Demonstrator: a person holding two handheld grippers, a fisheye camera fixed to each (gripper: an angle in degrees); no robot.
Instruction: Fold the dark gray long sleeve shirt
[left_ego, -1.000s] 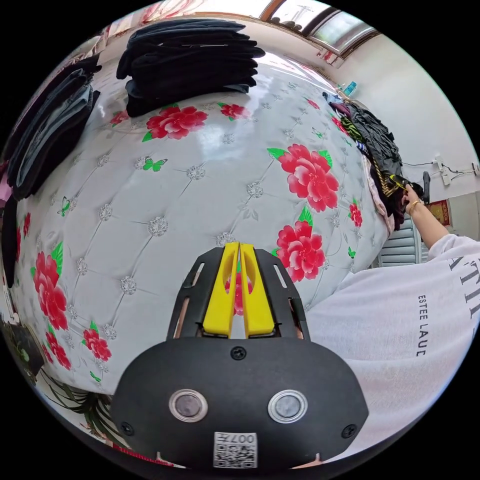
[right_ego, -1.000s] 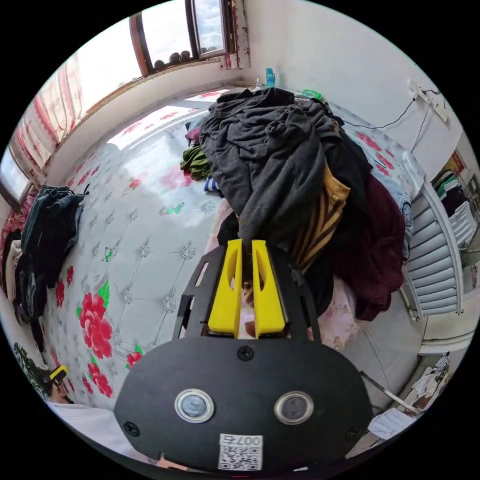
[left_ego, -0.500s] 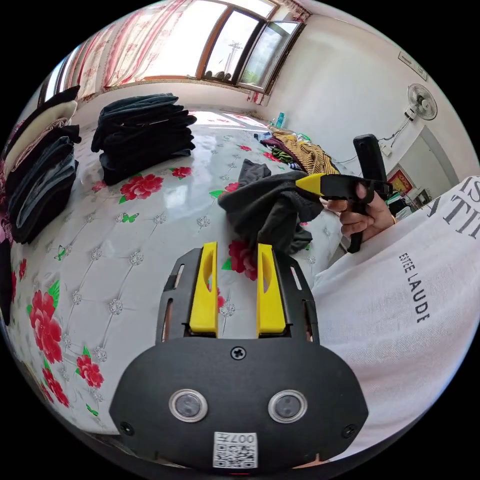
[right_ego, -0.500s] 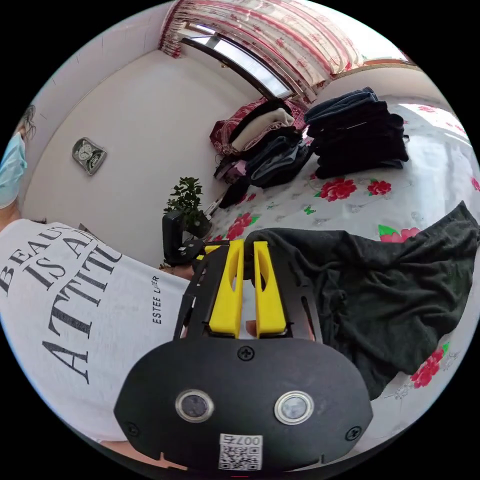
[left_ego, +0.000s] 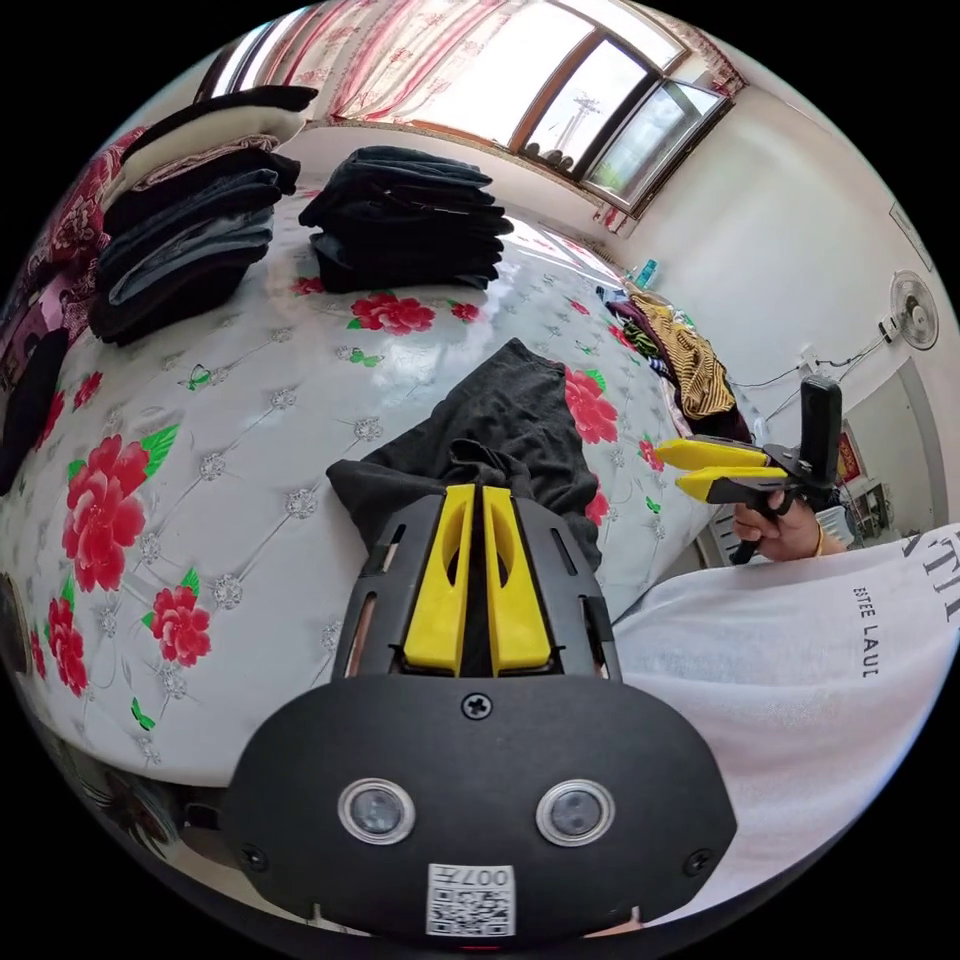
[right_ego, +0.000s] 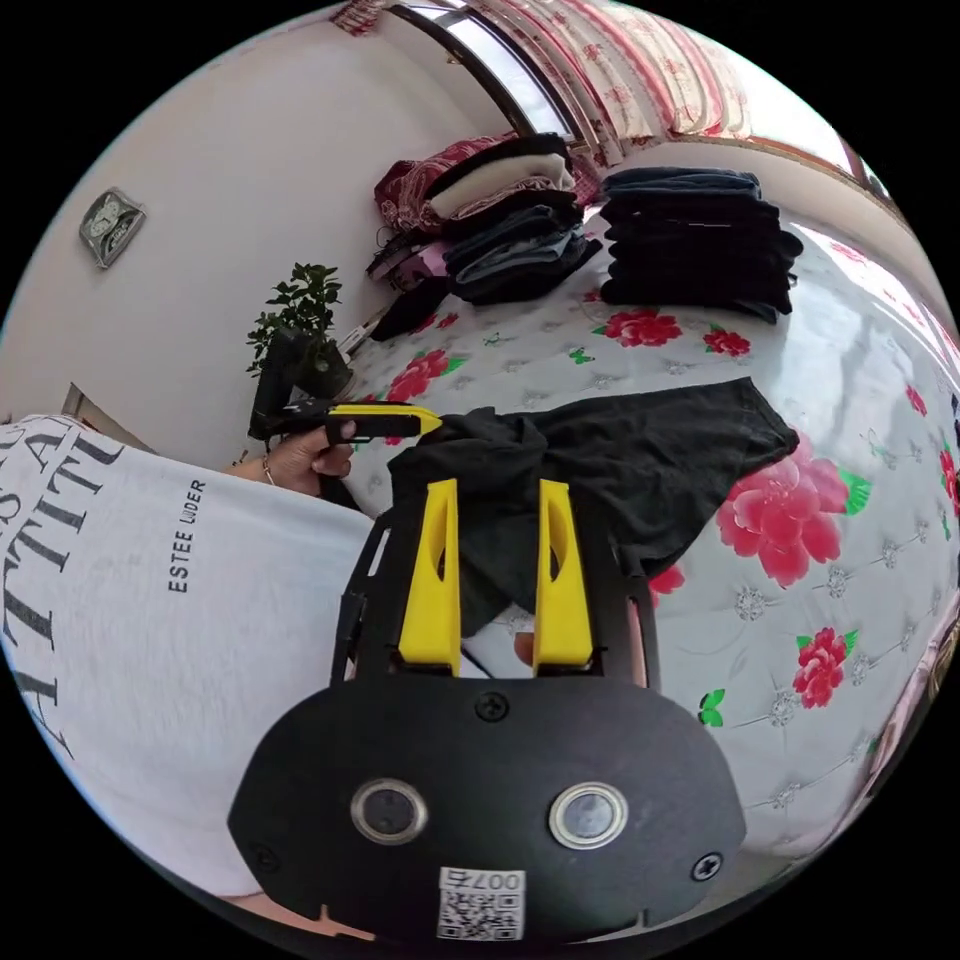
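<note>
One shirt (left_ego: 520, 420) now dropped flat.

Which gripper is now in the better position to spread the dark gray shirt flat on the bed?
Probably the left. The left gripper is shut on the near bunched edge of the dark gray shirt, so it can pull at once. The right gripper is open, apart from the cloth, off the bed edge.
</note>
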